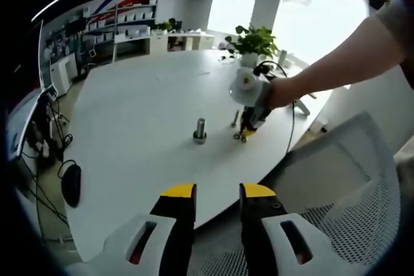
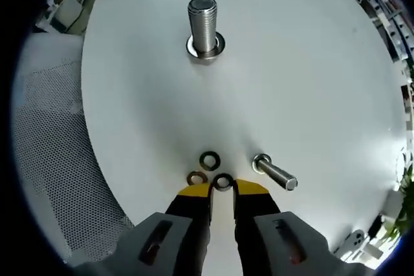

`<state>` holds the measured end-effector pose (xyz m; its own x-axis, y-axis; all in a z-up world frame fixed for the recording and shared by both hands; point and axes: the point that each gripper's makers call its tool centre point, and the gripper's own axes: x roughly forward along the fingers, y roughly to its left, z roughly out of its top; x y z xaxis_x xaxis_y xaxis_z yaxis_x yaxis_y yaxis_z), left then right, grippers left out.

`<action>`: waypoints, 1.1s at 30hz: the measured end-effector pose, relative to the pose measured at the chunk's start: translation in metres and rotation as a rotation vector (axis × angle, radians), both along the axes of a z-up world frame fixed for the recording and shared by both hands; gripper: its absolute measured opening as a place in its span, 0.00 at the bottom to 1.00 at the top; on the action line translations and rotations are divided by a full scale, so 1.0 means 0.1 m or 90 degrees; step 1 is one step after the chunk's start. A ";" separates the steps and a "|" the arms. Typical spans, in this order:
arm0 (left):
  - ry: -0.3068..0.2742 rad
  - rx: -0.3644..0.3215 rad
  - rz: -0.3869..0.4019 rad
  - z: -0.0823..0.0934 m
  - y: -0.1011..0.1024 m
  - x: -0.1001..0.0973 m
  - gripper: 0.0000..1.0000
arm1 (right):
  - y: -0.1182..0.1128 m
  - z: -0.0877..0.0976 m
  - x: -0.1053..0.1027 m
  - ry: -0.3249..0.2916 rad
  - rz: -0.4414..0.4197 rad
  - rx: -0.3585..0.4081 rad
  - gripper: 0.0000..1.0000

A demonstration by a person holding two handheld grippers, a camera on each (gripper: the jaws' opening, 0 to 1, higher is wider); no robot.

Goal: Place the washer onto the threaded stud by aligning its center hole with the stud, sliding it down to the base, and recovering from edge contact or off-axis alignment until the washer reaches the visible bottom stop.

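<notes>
White matte tabletop (image 2: 310, 75), smooth. Right gripper (image 2: 222, 189) at lower centre, tips narrowly parted around a small metal washer (image 2: 223, 181), closure unconfirmed. Two more flat rings (image 2: 208, 159) just beyond; loose bolt (image 2: 275, 172) lying right. Farther up, upright threaded stud (image 2: 204, 25), bare. Advisable: grip edgewise, lift, centre hole over stud. Left gripper (image 1: 217, 192) narrowly open, empty.

Big white desk (image 1: 129, 114) here, with a potted plant (image 1: 253, 42) at its far edge, mesh chair (image 1: 349, 179) beside it, black mouse (image 1: 71, 184) near its left edge.
</notes>
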<state>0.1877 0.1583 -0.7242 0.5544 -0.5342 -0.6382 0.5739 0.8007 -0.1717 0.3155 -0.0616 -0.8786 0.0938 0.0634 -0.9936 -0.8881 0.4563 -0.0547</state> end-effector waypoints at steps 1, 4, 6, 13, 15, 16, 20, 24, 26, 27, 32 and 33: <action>0.002 0.001 -0.001 -0.01 0.00 0.00 0.25 | 0.00 0.01 0.00 -0.005 -0.010 0.012 0.14; 0.006 0.002 -0.004 -0.02 -0.01 -0.01 0.25 | 0.01 0.00 0.01 -0.026 -0.045 0.045 0.14; 0.004 0.000 -0.003 -0.01 -0.01 -0.01 0.25 | 0.00 0.00 0.01 -0.042 -0.068 0.064 0.14; 0.005 -0.002 -0.002 -0.01 -0.01 -0.01 0.25 | -0.03 0.01 0.01 -0.052 -0.115 0.107 0.13; 0.008 0.000 -0.005 -0.02 -0.01 -0.01 0.25 | -0.02 0.01 -0.01 -0.056 -0.117 0.107 0.13; 0.009 0.000 -0.006 -0.02 -0.01 -0.02 0.25 | 0.00 0.02 -0.01 -0.058 -0.114 0.110 0.13; 0.009 0.000 -0.005 -0.01 -0.01 -0.02 0.25 | -0.01 0.02 -0.01 -0.055 -0.124 0.119 0.13; 0.009 0.001 -0.005 -0.02 -0.01 -0.02 0.25 | -0.03 0.01 -0.01 -0.056 -0.125 0.118 0.13; 0.009 0.001 -0.003 -0.02 0.00 -0.01 0.25 | -0.04 0.02 -0.02 -0.057 -0.127 0.121 0.13; 0.009 0.002 -0.003 -0.02 0.00 -0.01 0.25 | -0.04 0.03 -0.02 -0.058 -0.130 0.124 0.13; 0.009 0.000 -0.003 -0.02 -0.01 -0.01 0.25 | -0.10 0.09 -0.01 -0.063 -0.137 0.130 0.13; 0.010 0.001 -0.004 -0.02 -0.01 -0.01 0.25 | -0.12 0.11 0.00 -0.068 -0.142 0.134 0.13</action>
